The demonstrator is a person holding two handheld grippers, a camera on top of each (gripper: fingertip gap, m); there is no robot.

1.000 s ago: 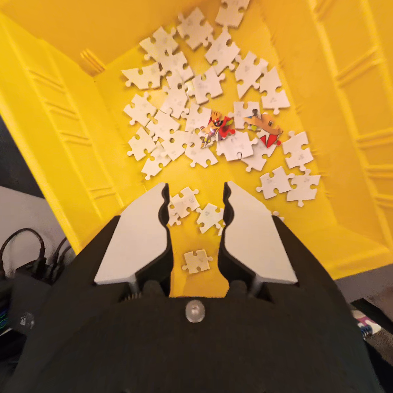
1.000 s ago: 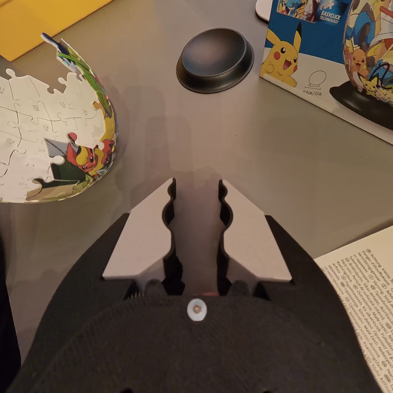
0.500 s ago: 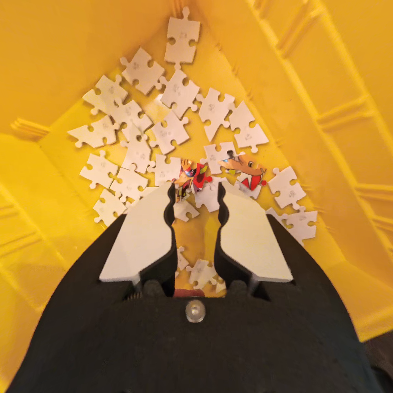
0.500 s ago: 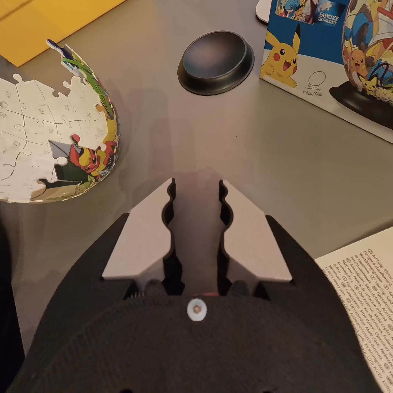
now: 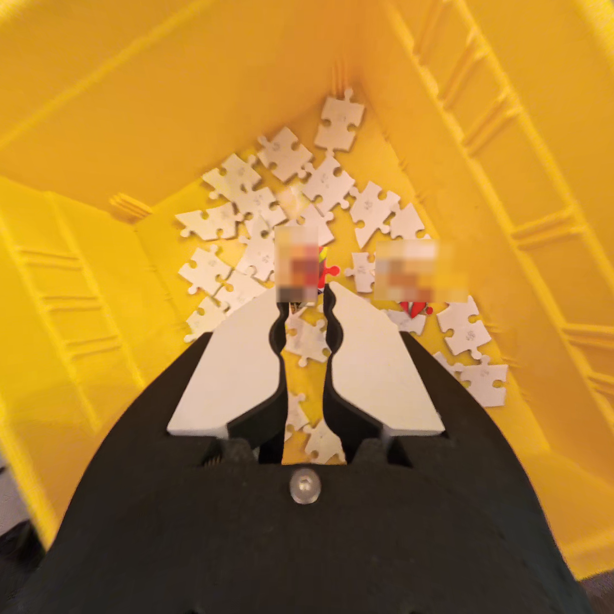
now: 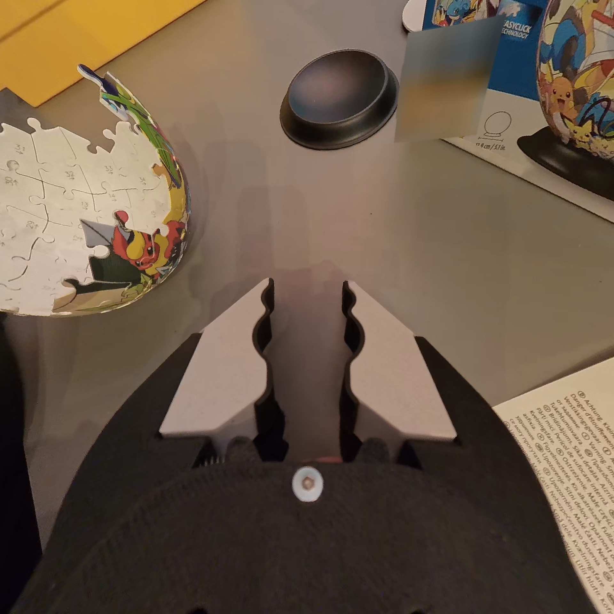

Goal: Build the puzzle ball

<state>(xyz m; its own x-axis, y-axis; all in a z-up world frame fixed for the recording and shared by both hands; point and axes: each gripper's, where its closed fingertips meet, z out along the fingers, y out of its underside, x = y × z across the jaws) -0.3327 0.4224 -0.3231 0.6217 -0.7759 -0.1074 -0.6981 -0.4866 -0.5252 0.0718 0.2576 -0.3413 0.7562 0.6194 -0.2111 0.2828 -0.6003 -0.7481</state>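
Note:
My left gripper [image 5: 303,292] is down inside a yellow bin [image 5: 133,99], its jaws narrowly apart. Its fingertips flank a colourful face-up puzzle piece [image 5: 327,270], partly hidden by a mosaic patch; I cannot tell if they touch it. Many white face-down pieces [image 5: 327,184] lie around it, and a second colourful piece [image 5: 413,307] lies to the right. My right gripper [image 6: 308,285] is open and empty above the grey table. The half-built puzzle ball [image 6: 83,216] lies to its left, open side towards me.
A black round stand [image 6: 339,99] sits on the table [image 6: 365,232] ahead of the right gripper. The puzzle box [image 6: 548,83] lies at the far right, a printed leaflet [image 6: 571,448] at the near right. The bin's corner [image 6: 66,43] shows at the top left.
My left gripper has moved deeper into the bin towards the colourful piece and its jaws have narrowed. The right gripper has barely moved.

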